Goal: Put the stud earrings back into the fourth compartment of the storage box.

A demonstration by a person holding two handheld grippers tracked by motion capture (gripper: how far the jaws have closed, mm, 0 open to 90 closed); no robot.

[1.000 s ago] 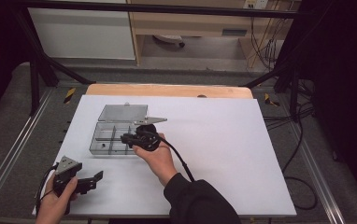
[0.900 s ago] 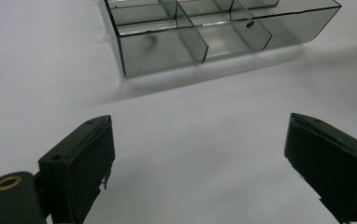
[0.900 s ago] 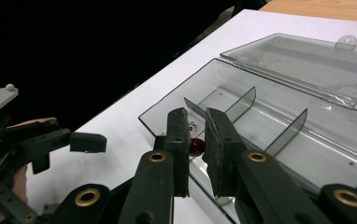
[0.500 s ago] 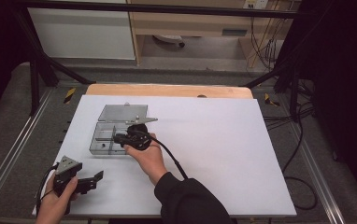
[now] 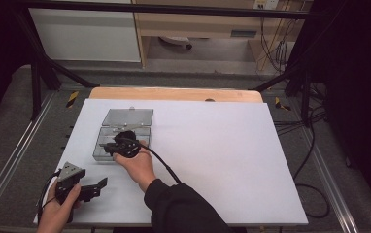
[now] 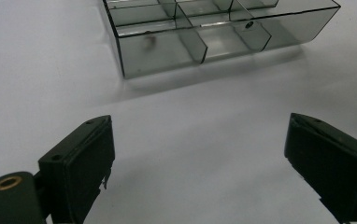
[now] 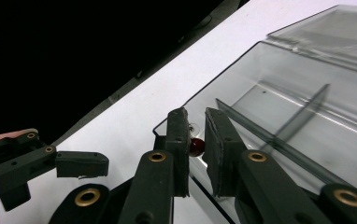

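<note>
item: small dark red bead [image 7: 196, 146]; pinched between the jaws of the right tongs [image 7: 195, 140], held over the near corner of the clear compartment box [image 5: 123, 138] on the white worktop [image 5: 232, 160]; left tongs [image 6: 200, 158] wide apart, holding nothing, near the box; step judged: placing the bead; next: lower into a compartment, release.

No text, label, brand, number or sign could be read anywhere, neither on the clear compartment box [image 5: 121, 137] nor on the white tabletop [image 5: 232, 155] that carried it.
</note>
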